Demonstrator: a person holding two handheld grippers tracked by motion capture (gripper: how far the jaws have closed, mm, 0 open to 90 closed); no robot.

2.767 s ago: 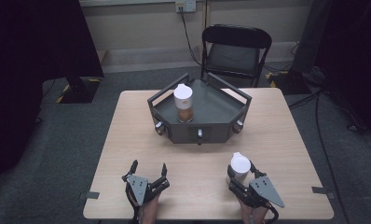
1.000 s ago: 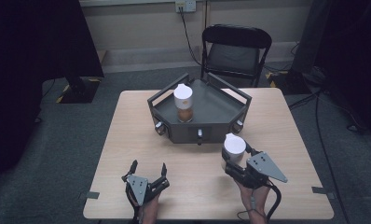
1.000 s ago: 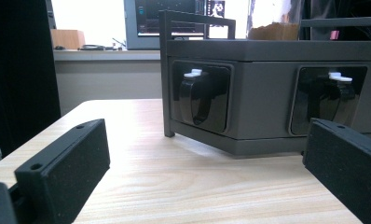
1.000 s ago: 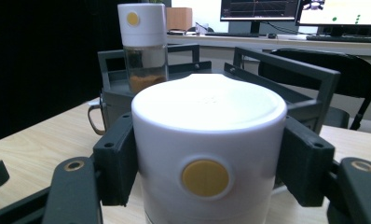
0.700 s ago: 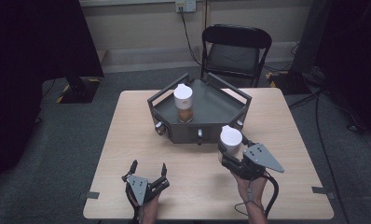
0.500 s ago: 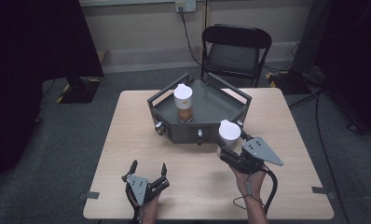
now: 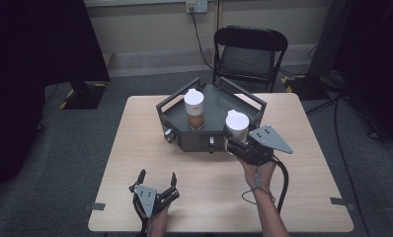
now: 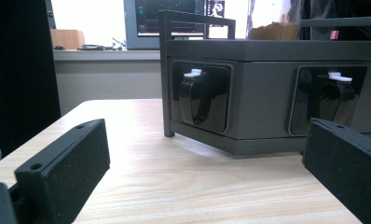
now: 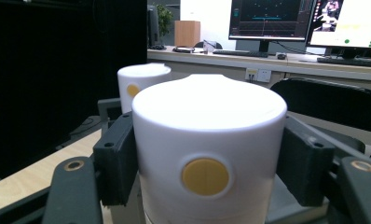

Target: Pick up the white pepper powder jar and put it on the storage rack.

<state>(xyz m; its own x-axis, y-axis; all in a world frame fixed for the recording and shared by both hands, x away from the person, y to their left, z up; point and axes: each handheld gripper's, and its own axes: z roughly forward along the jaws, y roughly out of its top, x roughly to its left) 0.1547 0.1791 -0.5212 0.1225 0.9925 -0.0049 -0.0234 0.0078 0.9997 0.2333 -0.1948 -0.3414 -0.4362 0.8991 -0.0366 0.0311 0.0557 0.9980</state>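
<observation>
From the high view, your right gripper (image 7: 234, 139) has its jaws clamped on a white-lidded jar (image 7: 237, 125) and holds it in the air at the near right corner of the dark grey tray (image 7: 234, 101). The jar's base looks level with or barely above the tray's front wall (image 7: 194, 139), so pushing forward now could knock the base on that wall and tilt the jar in the pads. A second white-lidded jar (image 7: 195, 108) with brown contents already stands upright in the tray, left of yours and apart from it; drift left as you set down and the two could collide. Your left gripper (image 7: 155, 181) rests near the front edge of the wooden table (image 7: 303, 148), jaws spread wide with nothing in them, well clear of the work.

In the left gripper view, both black pads (image 8: 65, 168) stand far apart over bare tabletop, pointing at the tray's front wall with its two latch clips (image 8: 200, 100). If you slide this hand forward it would meet those clips, so keep it parked.

In the right gripper view, the pads (image 9: 116, 156) press the held jar just under its lid, around the yellow dot (image 9: 205, 176). The grip sits high and the jar's lower body is out of sight, so you cannot judge its clearance here; a smooth wall gripped near the top may swing or slip on a jolt. The other jar (image 9: 141, 86) stands beyond, to the left.
</observation>
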